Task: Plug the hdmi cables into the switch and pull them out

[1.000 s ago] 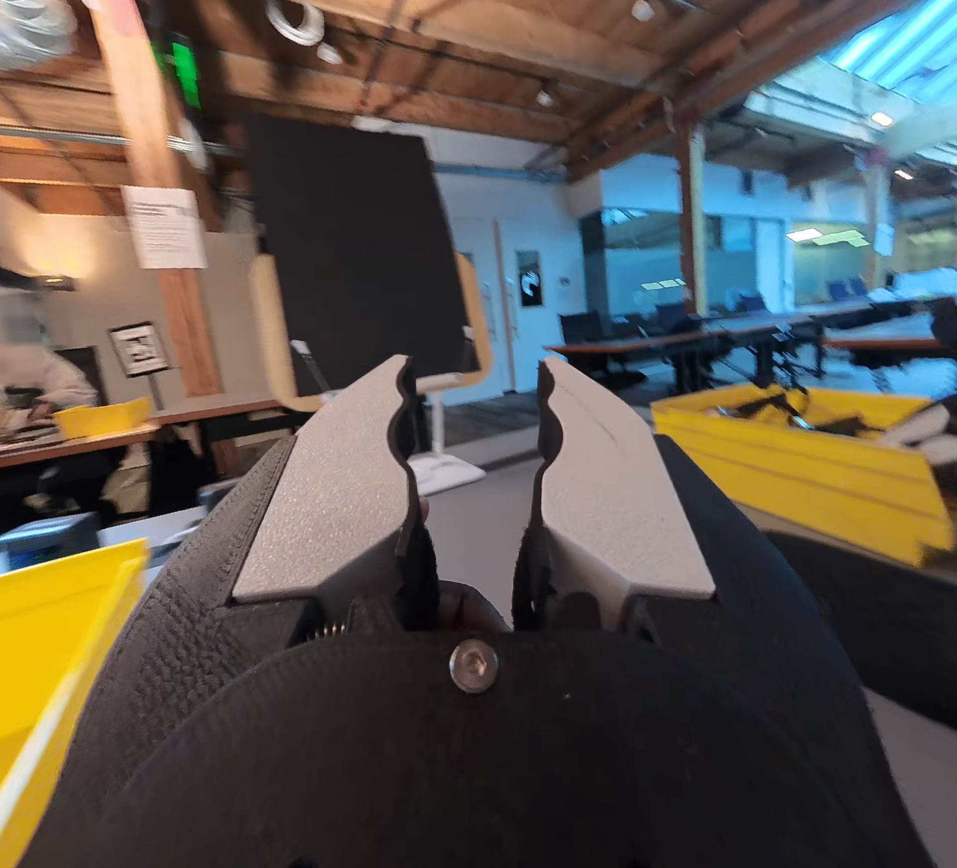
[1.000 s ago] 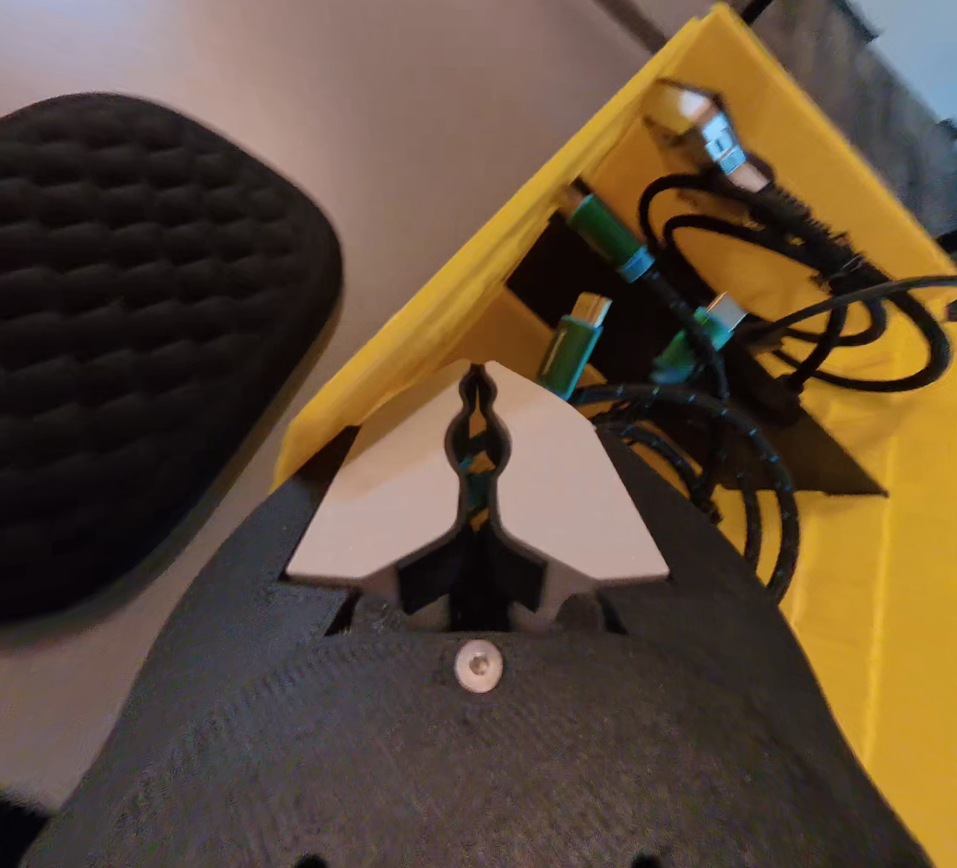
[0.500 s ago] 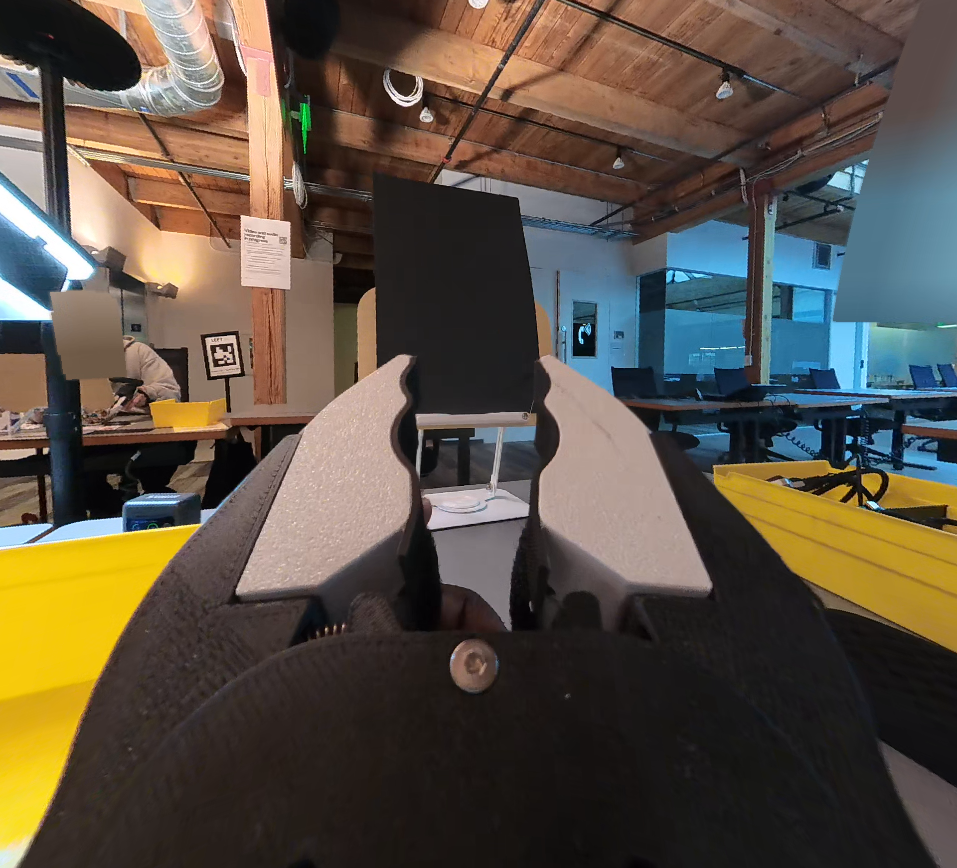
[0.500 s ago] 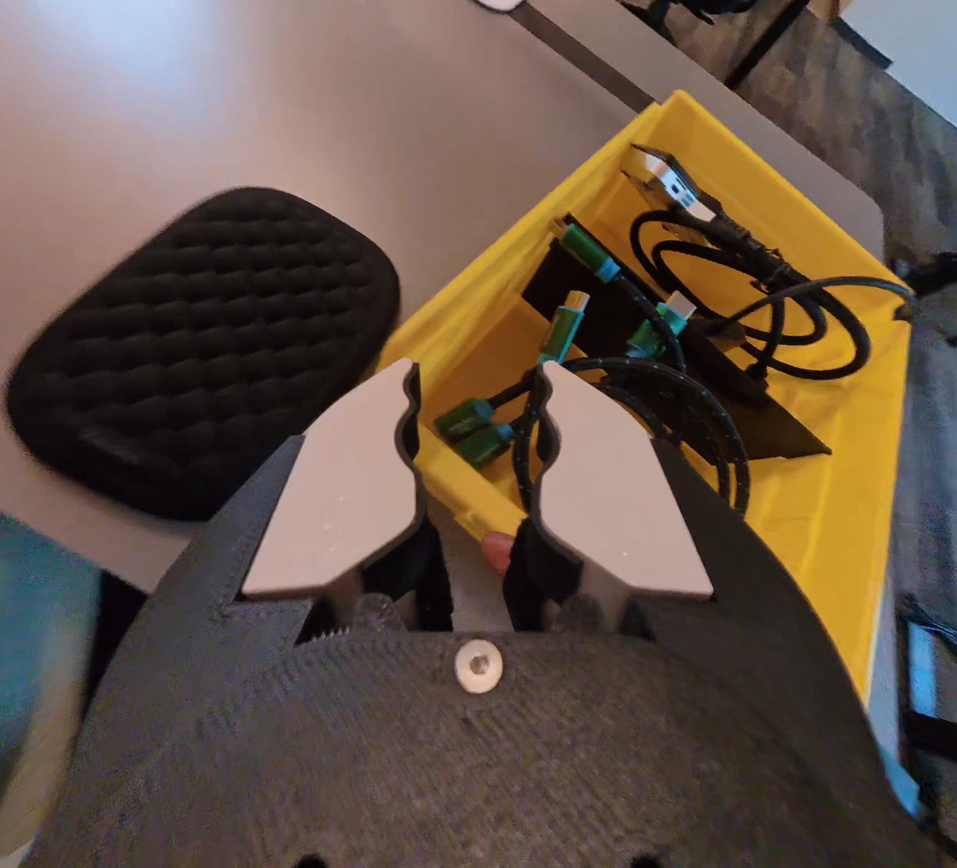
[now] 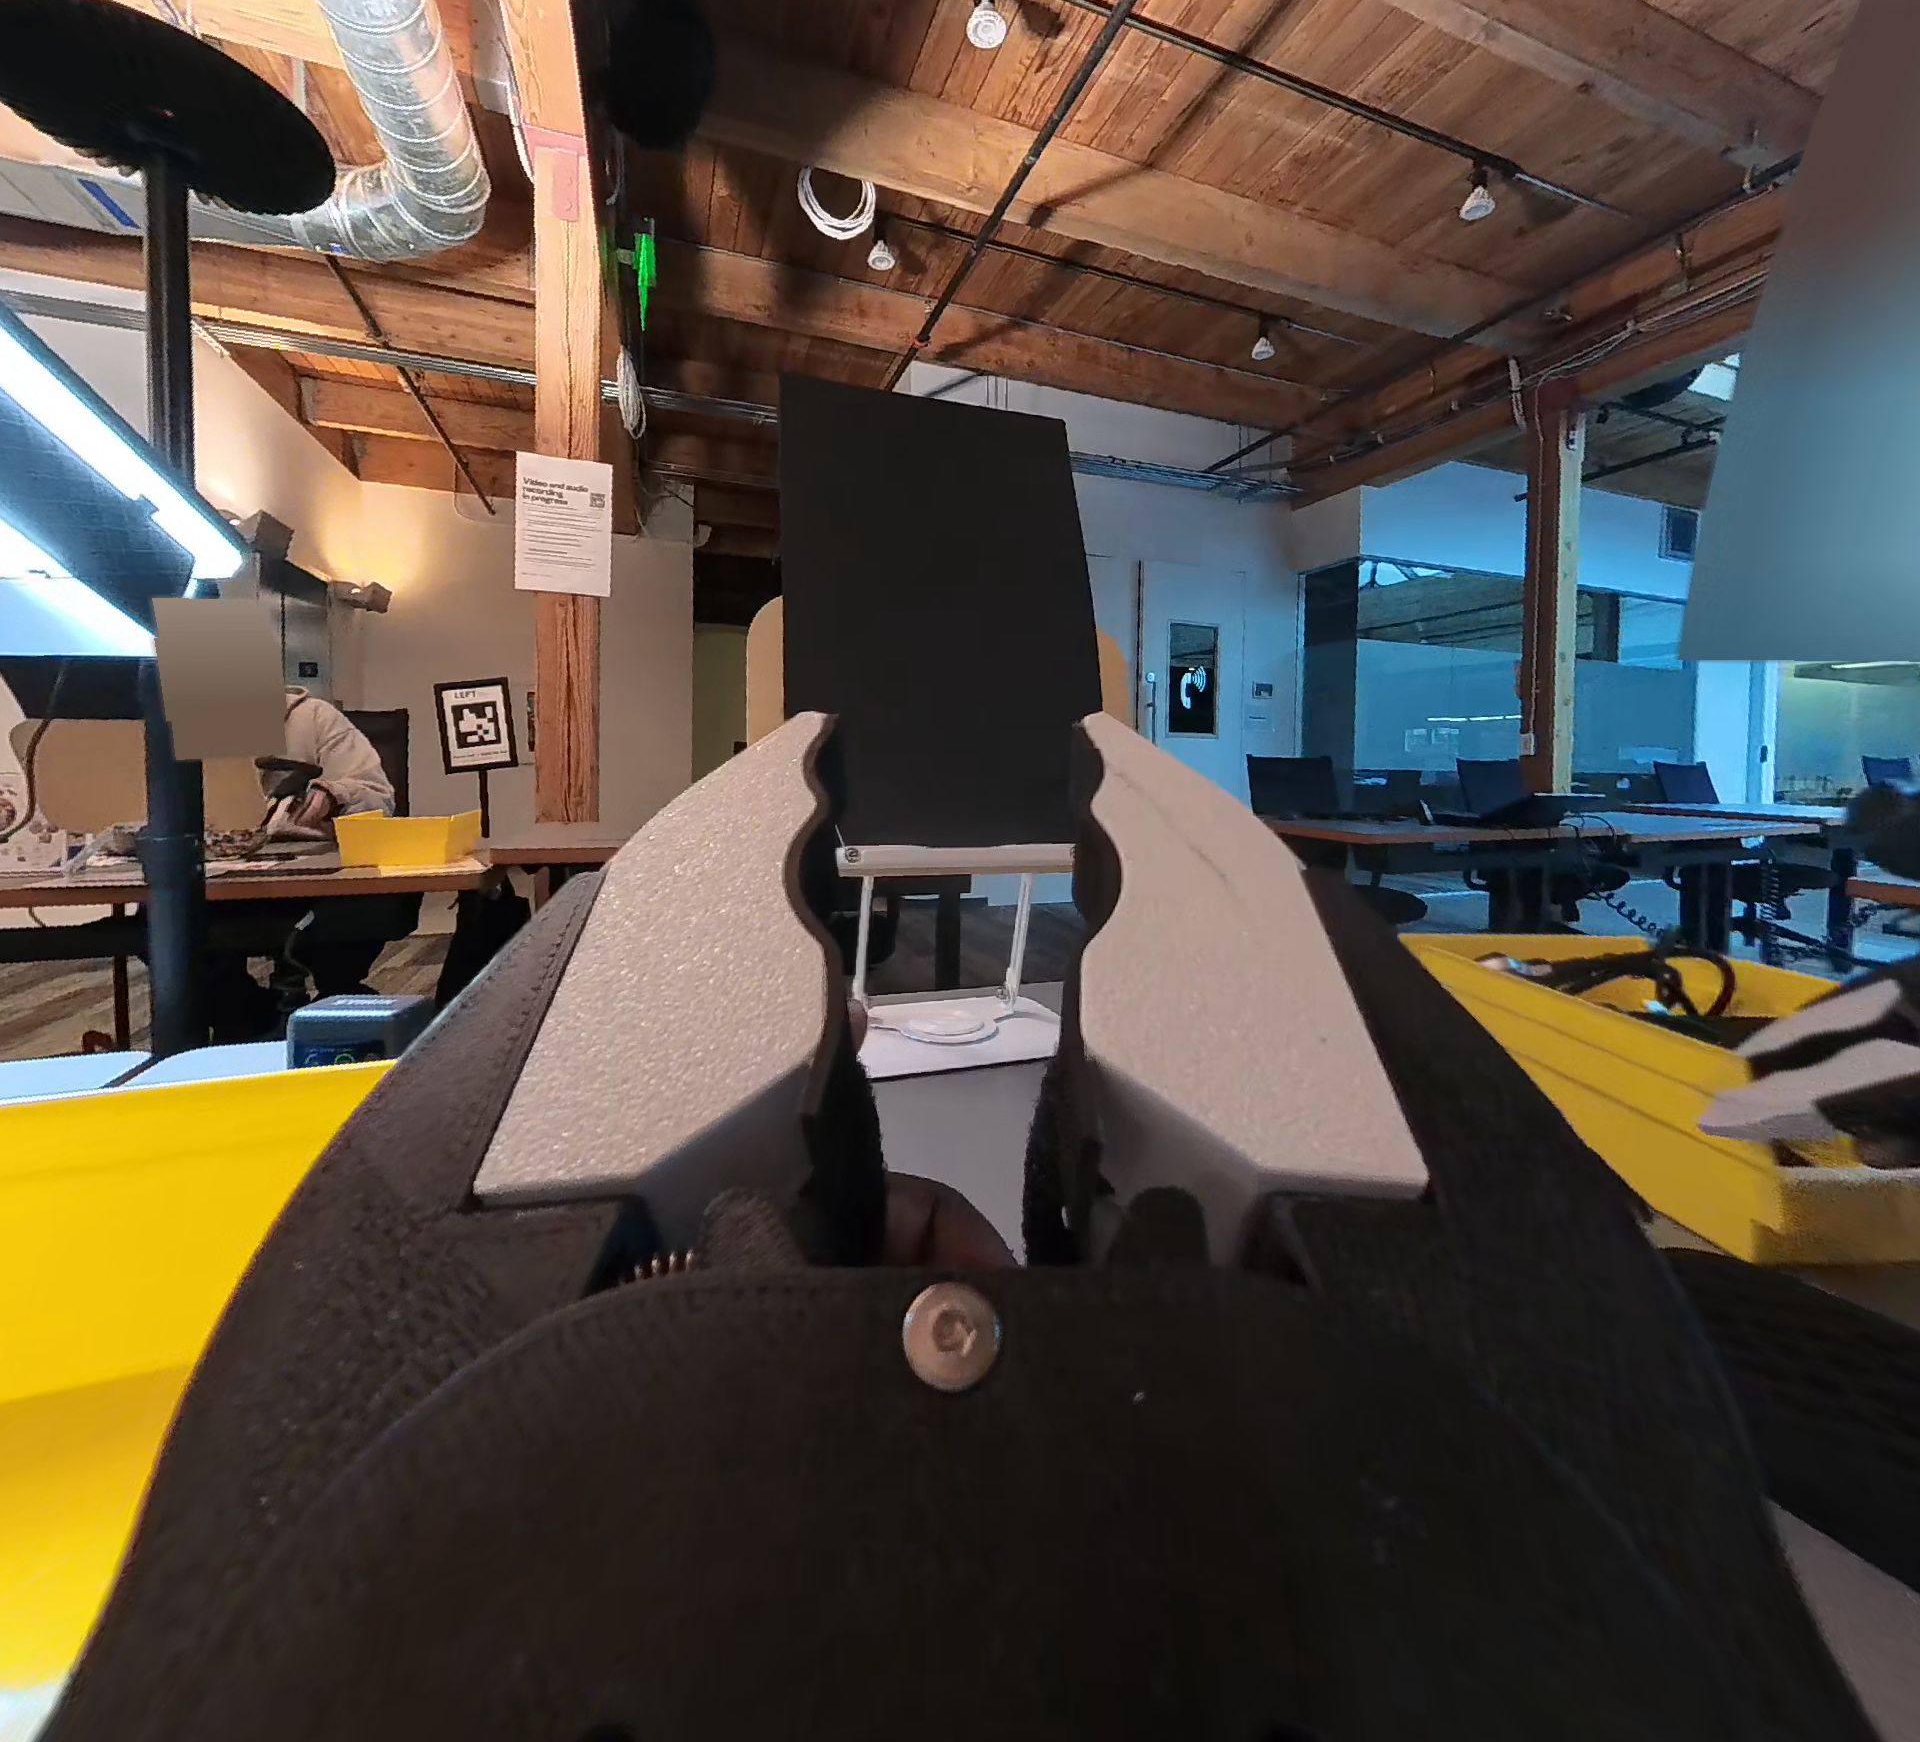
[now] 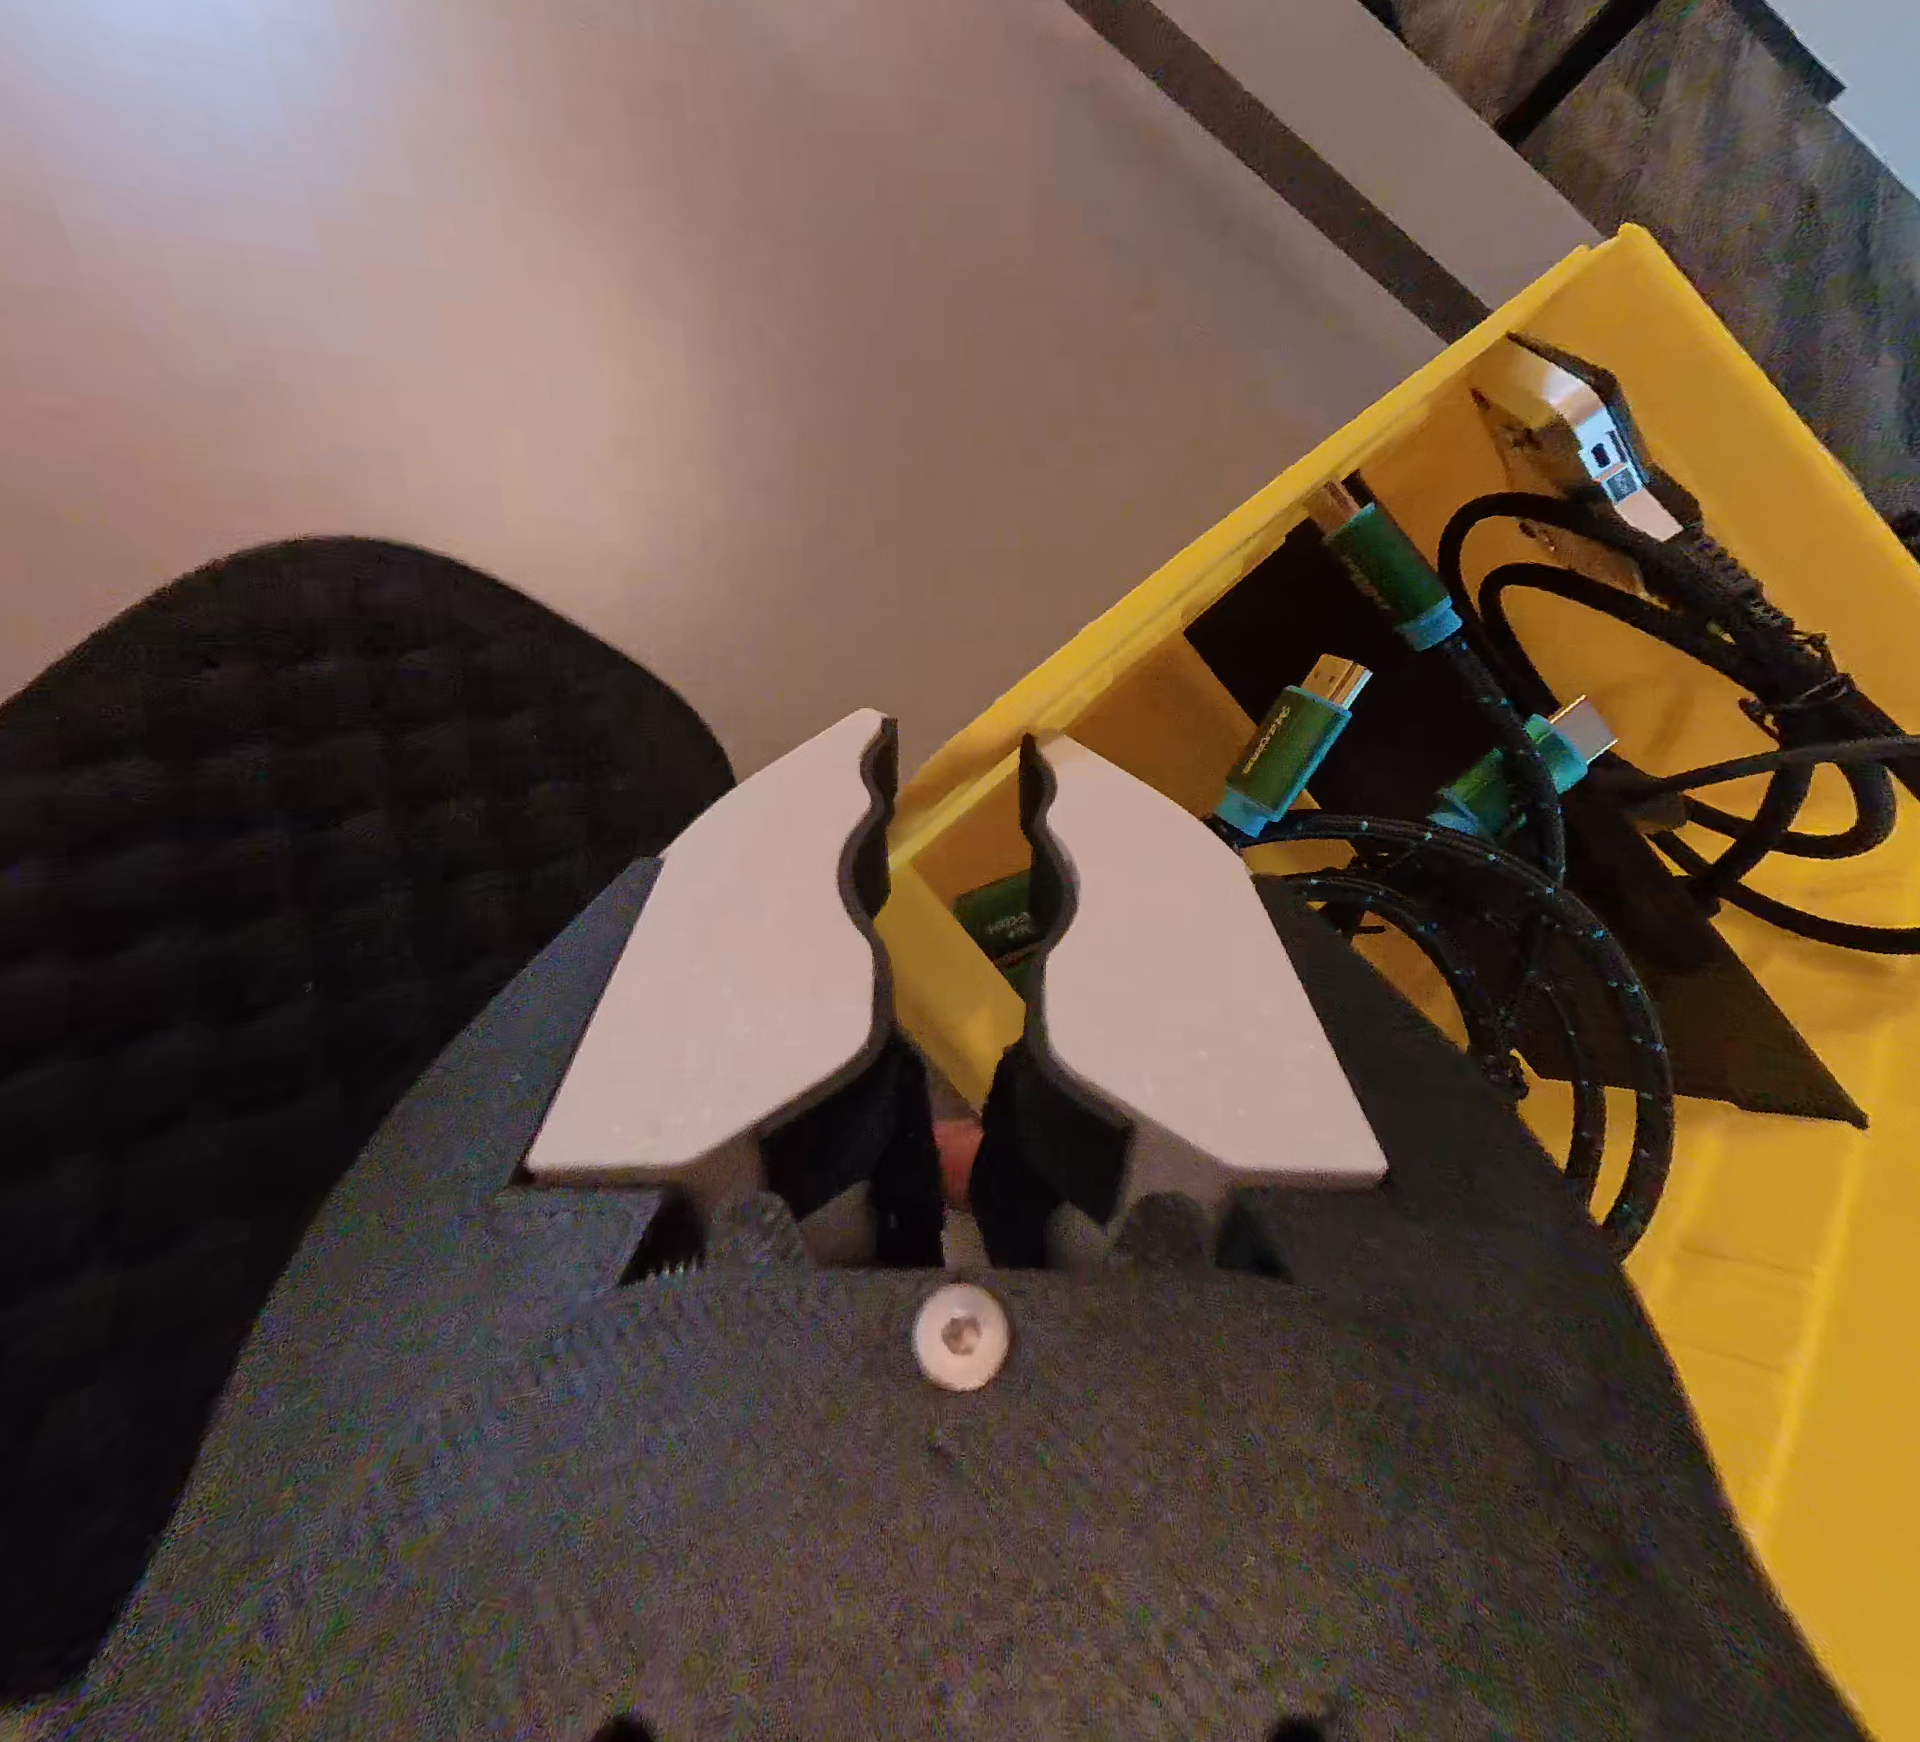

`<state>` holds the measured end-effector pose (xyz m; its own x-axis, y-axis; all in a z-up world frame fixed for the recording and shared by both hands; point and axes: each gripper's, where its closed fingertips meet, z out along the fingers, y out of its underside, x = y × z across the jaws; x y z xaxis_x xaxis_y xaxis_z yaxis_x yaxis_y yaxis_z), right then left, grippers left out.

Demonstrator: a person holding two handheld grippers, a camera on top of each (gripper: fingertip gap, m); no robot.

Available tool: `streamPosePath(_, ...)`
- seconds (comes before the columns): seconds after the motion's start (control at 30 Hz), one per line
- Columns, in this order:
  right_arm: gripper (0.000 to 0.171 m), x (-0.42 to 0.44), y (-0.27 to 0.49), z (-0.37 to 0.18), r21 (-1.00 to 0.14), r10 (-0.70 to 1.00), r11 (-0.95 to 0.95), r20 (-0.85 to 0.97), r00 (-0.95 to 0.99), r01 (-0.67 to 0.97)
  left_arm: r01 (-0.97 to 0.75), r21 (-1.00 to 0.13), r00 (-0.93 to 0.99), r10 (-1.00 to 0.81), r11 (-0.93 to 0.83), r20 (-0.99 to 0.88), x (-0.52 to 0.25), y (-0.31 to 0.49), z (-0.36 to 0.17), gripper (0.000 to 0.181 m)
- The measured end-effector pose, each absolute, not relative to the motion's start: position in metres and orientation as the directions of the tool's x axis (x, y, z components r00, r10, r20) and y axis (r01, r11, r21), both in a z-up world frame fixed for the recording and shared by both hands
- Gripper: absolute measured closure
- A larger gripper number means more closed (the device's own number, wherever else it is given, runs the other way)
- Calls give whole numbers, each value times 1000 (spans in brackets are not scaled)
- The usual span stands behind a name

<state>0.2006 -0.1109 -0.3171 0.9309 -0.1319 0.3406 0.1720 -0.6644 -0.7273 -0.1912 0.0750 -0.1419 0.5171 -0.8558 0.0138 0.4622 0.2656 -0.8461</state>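
Observation:
In the right wrist view, a yellow bin (image 6: 1766, 1277) holds several black braided HDMI cables (image 6: 1558, 965) with green plugs (image 6: 1288, 747) and a silver switch (image 6: 1579, 435) at its far corner. My right gripper (image 6: 956, 747) is open and empty, hovering over the bin's near corner. One green plug (image 6: 997, 929) shows through the gap between the fingers, lying below them. My left gripper (image 5: 956, 736) is open and empty. It points level across the room, away from the cables. The right gripper (image 5: 1756, 1084) shows at the right edge of the left wrist view, over that bin (image 5: 1579, 1069).
A black padded mat (image 6: 260, 861) lies on the grey table left of the bin. A second yellow bin (image 5: 156, 1193) sits at my left. A black panel on a white stand (image 5: 935, 612) stands at the table's far edge. A person sits at a far desk. Spacing between my two grippers at the tips: around 45 centimetres.
The right gripper, shut on a green plug a second ago, opened and let it drop into the bin, then moved closer with narrower jaws. The left gripper swung level and has since held still.

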Motion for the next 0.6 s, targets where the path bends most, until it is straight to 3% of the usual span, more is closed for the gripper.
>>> streamPosePath(0.23,147,182,-46,-317,-742,-154,-654,321,935,147,458,-842,546,-838,287,11,-201,79,-140,140)
streamPosePath(0.6,145,84,36,-316,-750,23,-590,353,935,298,464,-823,611,-791,327,29,-231,91,-136,140)
